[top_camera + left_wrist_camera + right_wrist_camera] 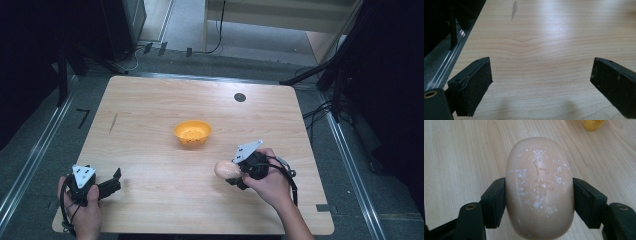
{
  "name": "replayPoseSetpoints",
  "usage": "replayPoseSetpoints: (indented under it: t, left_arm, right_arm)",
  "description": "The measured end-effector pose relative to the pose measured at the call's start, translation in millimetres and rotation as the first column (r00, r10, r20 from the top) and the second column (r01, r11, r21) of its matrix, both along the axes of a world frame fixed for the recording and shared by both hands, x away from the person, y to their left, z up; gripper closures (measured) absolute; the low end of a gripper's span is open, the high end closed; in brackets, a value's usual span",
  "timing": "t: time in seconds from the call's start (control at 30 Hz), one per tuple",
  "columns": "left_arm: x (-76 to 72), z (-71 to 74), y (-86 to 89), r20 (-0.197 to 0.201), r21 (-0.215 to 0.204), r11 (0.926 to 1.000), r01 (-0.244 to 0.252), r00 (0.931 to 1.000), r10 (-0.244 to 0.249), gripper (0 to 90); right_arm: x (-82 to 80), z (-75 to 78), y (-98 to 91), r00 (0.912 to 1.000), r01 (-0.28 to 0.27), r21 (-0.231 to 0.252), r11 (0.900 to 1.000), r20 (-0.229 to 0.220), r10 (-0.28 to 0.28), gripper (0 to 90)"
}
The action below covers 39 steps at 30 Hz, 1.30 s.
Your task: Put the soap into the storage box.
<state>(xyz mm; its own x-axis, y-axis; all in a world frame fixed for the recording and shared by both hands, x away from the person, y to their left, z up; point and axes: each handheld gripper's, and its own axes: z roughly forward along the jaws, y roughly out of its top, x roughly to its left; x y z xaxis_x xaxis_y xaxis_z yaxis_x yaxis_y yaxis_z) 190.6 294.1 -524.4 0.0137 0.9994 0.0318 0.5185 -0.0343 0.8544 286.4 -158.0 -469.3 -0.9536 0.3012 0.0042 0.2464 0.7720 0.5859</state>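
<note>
Right claw pinching a soap bar above the bench.

The right claw [539,195], lower right of the high view, grips the peach soap bar [539,187] by both sides; the orange bowl [192,132] sits at centre; the left claw [541,85], lower left, stands spread, holding nothing, over the bench [150,100].

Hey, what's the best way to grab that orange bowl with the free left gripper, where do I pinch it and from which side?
Pinch the rim of the orange bowl, one jaw inside and one outside, coming down from above on its near left edge. It sits upright and open, and looks too wide to span; the left gripper is open and on that side.
</note>
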Motion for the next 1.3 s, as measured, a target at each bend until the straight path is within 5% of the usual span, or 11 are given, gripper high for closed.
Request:
replayPoseSetpoints:
  t: [1.3]
  left_arm:
    - [-0.7,0.2,0.6,0.007,0.002,0.9999,-0.015,0.9999,0.015,4.2]
  right_arm:
    - [48.2,23.2,34.4,0.9958,-0.086,-0.038,0.9956,0.027,0.087,33.4]
